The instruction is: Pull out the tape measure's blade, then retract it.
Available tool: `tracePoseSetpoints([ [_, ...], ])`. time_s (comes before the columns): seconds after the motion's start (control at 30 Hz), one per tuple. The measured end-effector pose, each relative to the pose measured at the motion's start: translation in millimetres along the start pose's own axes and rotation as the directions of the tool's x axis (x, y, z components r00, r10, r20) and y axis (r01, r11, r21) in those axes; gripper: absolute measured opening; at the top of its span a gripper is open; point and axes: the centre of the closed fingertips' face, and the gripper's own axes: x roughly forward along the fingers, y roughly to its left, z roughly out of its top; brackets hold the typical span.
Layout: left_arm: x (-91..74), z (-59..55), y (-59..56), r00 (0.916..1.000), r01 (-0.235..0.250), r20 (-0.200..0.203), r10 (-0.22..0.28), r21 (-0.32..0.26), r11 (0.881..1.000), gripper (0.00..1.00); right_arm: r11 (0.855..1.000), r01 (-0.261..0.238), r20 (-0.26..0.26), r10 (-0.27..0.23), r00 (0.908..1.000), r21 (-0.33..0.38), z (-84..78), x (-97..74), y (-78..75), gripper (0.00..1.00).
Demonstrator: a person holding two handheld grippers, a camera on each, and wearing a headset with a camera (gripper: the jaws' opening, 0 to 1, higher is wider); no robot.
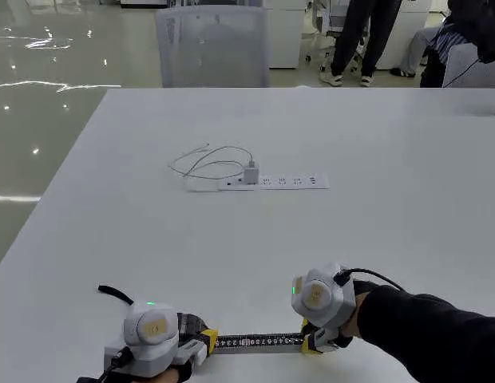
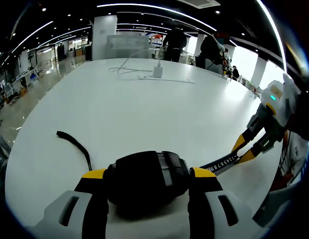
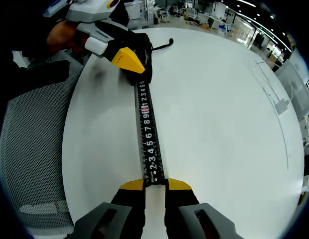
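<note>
At lower left of the head view, the left gripper (image 1: 199, 341) was clamped on the black case (image 1: 190, 327), evidently anchoring it against the spring's pull. The blade (image 1: 259, 343) ran rightward from it, low over the table (image 1: 311, 239), scale up. At lower centre, the right gripper (image 1: 313, 345) pinched the blade's tip, apparently to draw it out. In the right gripper view, the scale read 2 to 9, a red-boxed 10, then 1 to 6. No brand was legible.
</note>
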Motion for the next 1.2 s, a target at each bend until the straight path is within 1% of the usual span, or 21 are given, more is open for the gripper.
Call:
tracePoseSetpoints([
  [1.2,0.3,-0.1,0.1,1.0,0.0,-0.004,0.0,-0.004,1.0,0.6,1.0,0.005,0.014,-0.004,0.9999,-0.007,17.0,7.2,1.7,0.1],
])
